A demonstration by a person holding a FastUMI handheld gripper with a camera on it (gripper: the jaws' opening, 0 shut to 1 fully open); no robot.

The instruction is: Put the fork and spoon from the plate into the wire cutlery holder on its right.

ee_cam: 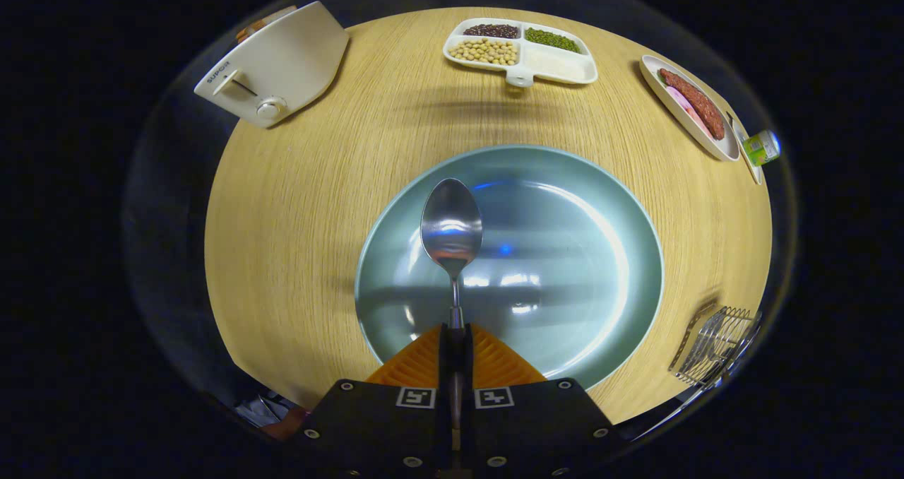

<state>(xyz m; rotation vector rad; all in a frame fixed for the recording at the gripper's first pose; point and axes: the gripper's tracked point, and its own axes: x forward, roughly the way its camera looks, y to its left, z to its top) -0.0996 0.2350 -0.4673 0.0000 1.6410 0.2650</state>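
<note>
Two fingers of the gripper (455,338) are pressed together at the bottom centre of the frame, clamped on the handle of the spoon (452,228), with almost no gap showing between them. That spoon sticks straight ahead from the fingertips, its bowl facing up and held over the left half of the plate (600,203), a wide pale blue-green dish filling the middle of the frame; whether the spoon bowl touches the plate surface cannot be told. Just right of the plate, at the lower right of the frame, stands the wire cutlery holder (713,345) on the wooden table (296,210), with a slim metal handle reaching out from it toward the bottom edge, too small to tell whether it is the fork. At the upper left sits a cream toaster (272,66). Top centre holds a white divided tray (522,51) with beans and grains in its compartments. At the upper right lies a narrow white dish with sausage slices (696,104), and just beside it a small green-labelled can (763,147) on its side.
</note>
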